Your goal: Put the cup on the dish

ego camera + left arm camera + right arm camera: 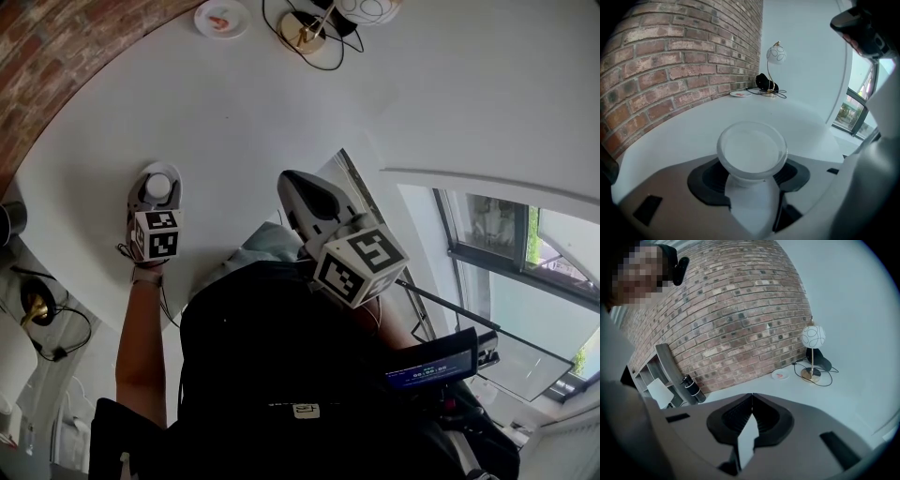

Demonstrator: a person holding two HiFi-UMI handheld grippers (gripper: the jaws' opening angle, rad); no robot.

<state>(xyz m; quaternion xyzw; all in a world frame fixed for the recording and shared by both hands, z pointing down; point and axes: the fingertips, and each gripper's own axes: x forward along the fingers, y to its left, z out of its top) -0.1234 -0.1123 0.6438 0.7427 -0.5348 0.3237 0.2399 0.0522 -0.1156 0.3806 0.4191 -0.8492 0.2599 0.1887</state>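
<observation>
A small white cup (751, 152) sits upright between the jaws of my left gripper (752, 172), which is shut on its base. In the head view that cup (158, 185) shows at the tip of the left gripper (155, 199), held over the white table (281, 103). The dish (222, 18), a small white plate with a red mark, lies far off at the table's back edge, near the brick wall; the same dish (740, 93) (780, 375) appears in both gripper views. My right gripper (751, 397) (298, 192) is shut and empty, held off the table's right edge.
A globe lamp (776, 54) (813, 336) with a brass base (303, 32), a black object and cables stand just right of the dish. The brick wall (670, 61) runs along the table's left. Windows (506, 253) are at the right. A shelf with a black canister (691, 386) stands beyond.
</observation>
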